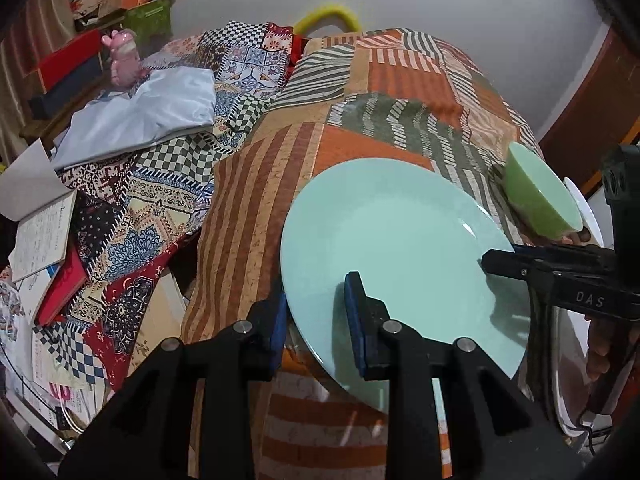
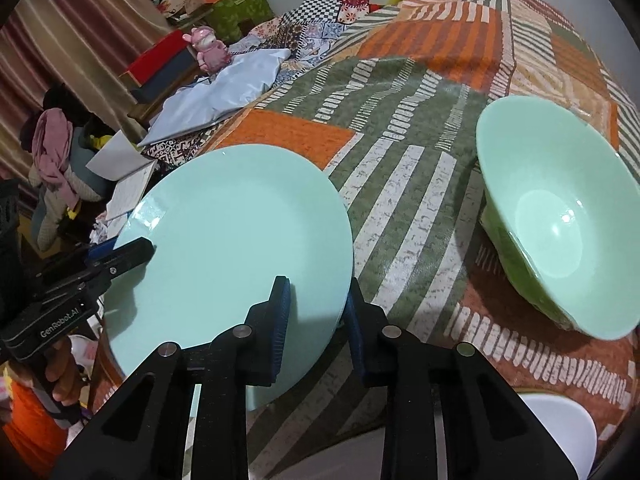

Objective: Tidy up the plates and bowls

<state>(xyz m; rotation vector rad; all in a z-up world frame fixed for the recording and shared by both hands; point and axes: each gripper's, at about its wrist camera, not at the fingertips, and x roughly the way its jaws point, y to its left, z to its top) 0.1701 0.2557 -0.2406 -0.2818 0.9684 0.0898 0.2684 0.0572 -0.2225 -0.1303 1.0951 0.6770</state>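
Note:
A pale mint plate (image 1: 396,240) hangs partly over the near edge of the patchwork-covered table (image 1: 360,92). My left gripper (image 1: 316,312) straddles the plate's left rim, one pad under it and one on top, shut on it. My right gripper (image 2: 318,312) straddles the plate's (image 2: 240,240) right rim the same way and appears shut on it; it also shows in the left wrist view (image 1: 496,260). A green bowl (image 2: 560,216) rests tilted on the table to the right, and shows in the left wrist view (image 1: 540,196).
A white dish (image 2: 560,432) lies below the table edge at the right. Left of the table are a grey cloth (image 1: 140,112), a pink figurine (image 1: 124,60), books and boxes (image 1: 44,232). A yellow ring (image 1: 328,16) stands behind the table.

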